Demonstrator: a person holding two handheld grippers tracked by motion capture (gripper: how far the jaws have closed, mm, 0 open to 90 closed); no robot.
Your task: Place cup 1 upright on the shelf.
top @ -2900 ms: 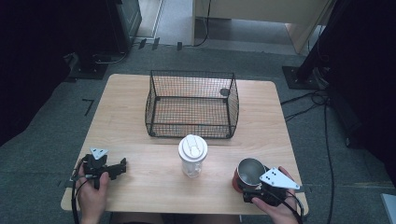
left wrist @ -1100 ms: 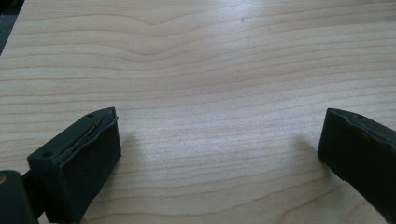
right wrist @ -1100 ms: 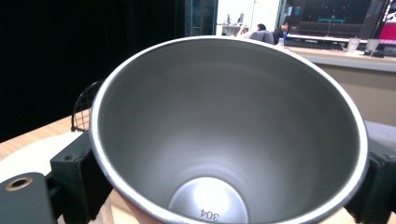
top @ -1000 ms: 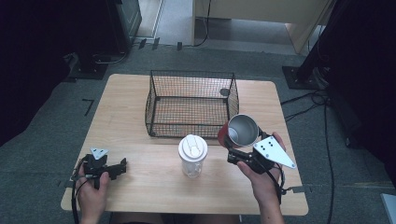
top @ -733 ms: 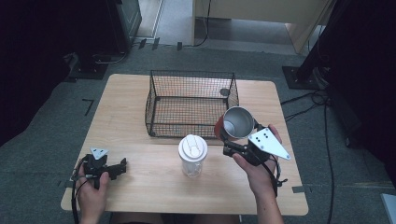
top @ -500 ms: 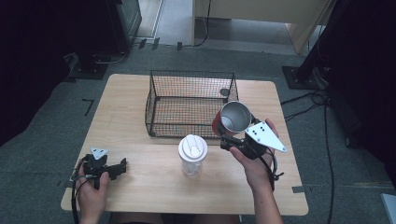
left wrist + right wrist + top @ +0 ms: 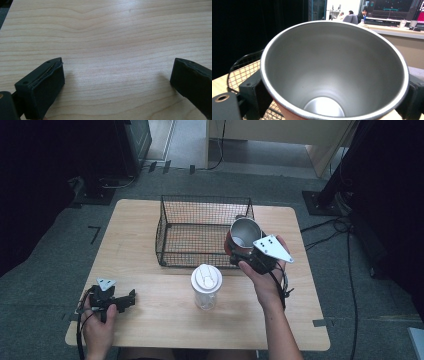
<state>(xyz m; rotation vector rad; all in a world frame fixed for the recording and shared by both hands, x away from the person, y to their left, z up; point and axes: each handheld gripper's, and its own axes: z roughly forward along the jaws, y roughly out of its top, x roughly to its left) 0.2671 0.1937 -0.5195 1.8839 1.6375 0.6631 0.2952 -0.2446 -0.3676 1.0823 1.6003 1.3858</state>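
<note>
Right gripper clamps steel cup, apparently above wire basket rim at 3 o'clock. Left gripper jaws wide, on table.

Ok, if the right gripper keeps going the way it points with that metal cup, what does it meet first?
Probably the wire basket. The right gripper holds the metal cup at the basket's near right corner, pointing toward it. It looks raised, so the cup may pass over the rim; depth is unclear.

Wire basket behind lidded cup, mug at basket's right
</note>
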